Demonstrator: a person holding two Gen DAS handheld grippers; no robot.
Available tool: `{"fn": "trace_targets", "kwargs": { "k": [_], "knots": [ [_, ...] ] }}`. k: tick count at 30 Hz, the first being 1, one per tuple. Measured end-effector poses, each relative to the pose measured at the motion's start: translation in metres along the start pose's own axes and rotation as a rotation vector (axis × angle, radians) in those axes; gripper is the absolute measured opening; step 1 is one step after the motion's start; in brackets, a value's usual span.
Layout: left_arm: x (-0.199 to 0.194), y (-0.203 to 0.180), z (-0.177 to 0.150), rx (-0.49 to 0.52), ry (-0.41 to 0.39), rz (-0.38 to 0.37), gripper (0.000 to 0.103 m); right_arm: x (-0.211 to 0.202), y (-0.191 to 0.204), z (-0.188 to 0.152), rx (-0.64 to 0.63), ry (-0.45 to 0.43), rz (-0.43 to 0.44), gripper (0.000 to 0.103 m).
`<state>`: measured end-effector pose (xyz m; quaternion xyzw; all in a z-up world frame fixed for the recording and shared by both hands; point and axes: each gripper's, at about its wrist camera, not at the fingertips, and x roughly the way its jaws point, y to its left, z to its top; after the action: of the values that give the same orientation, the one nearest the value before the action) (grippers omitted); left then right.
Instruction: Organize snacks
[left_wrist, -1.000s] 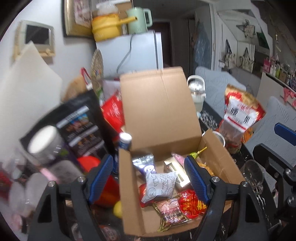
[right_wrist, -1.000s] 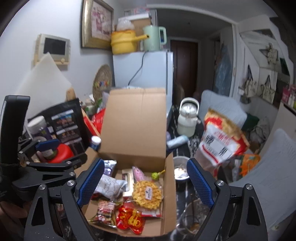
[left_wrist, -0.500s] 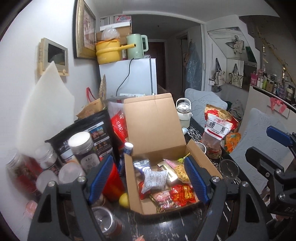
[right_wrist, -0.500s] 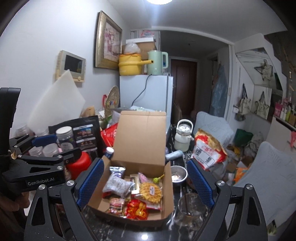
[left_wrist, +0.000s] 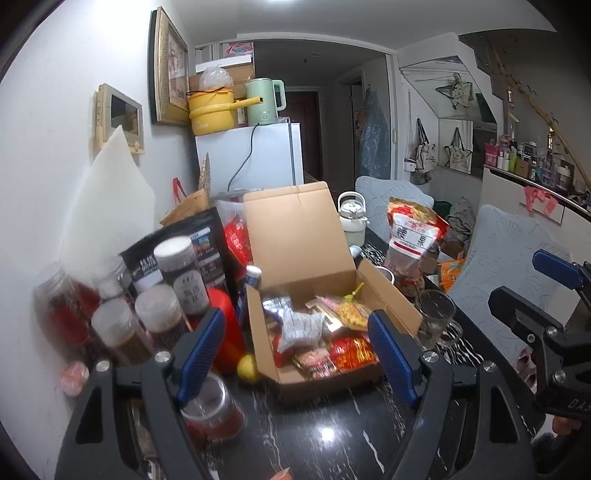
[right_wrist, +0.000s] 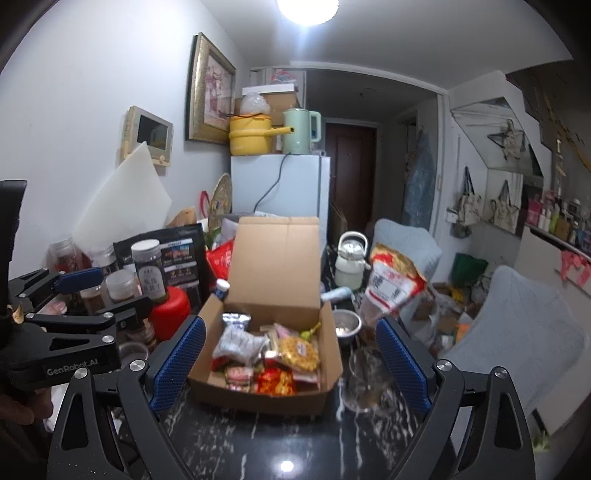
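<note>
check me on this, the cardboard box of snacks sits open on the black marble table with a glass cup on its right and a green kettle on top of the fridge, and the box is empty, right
Not quite: the cardboard box is not empty. The right wrist view shows snack packets filling its floor. The rest holds: it sits open on the black marble table, the glass cup is on its right, and the green kettle stands on the fridge.

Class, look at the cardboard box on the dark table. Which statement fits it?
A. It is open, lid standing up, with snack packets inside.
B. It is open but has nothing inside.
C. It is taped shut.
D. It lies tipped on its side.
A: the box sits flat on the table, its lid stands upright at the back, and snack packets fill it.
</note>
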<state>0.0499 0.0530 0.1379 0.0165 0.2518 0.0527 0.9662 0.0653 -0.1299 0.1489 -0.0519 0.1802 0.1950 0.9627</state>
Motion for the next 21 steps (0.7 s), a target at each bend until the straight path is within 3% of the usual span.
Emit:
{"fn": "trace_targets", "kwargs": {
  "k": [21],
  "knots": [
    [-0.006, -0.023, -0.066, 0.029, 0.112, -0.041, 0.079, -0.020, 0.000, -0.078, 0.076, 0.163, -0.055, 0.095]
  ]
}}
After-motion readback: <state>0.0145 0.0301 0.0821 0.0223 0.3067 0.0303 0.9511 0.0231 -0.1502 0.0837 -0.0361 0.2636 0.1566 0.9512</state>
